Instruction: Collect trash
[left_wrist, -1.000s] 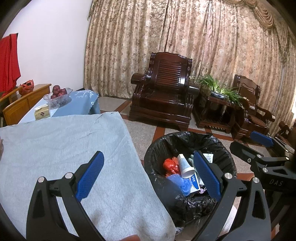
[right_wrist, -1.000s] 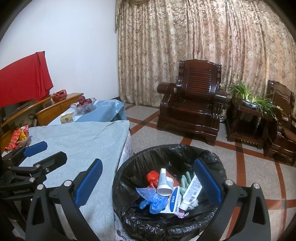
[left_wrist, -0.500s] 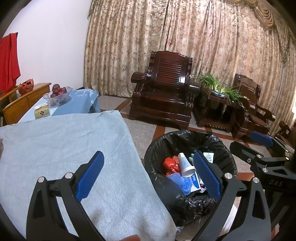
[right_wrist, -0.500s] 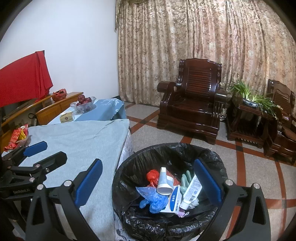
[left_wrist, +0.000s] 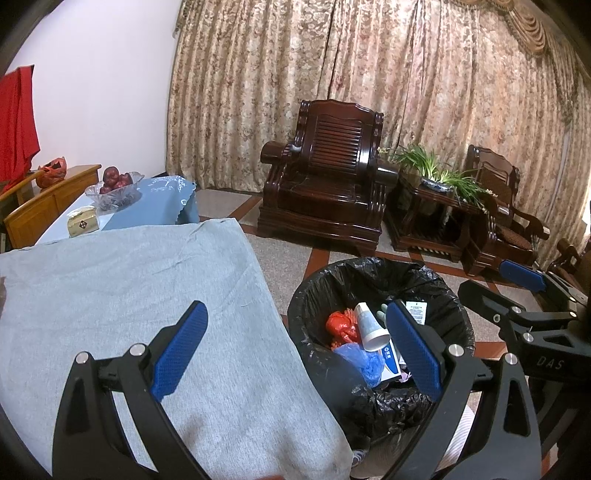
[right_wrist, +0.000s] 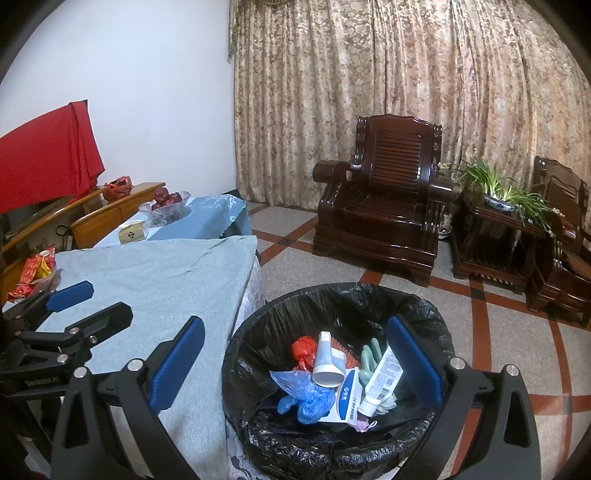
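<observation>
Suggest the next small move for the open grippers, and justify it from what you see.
Probably swing the left gripper left toward the red snack packets at the grey cloth's far edge. Both grippers are open and hold nothing, the right gripper is over the bin, and the packets look like the only loose items left.

A white wall (right_wrist: 147, 92) meets floor-length curtains (right_wrist: 406, 74) in a beige floral pattern that cover the whole far side of the room. In front of them stands a dark carved wooden armchair (right_wrist: 384, 210), then a matching side table (right_wrist: 491, 240) bearing a potted plant (right_wrist: 502, 188) with long green leaves, and a second armchair (right_wrist: 565, 236) at the right edge. The floor (right_wrist: 317, 262) is speckled grey stone crossed by red-brown bands (a wide grid). By the white wall sits a light wooden cabinet (right_wrist: 110, 214), with a red cloth (right_wrist: 44, 151) hanging above it. Lighting is soft and even.
</observation>
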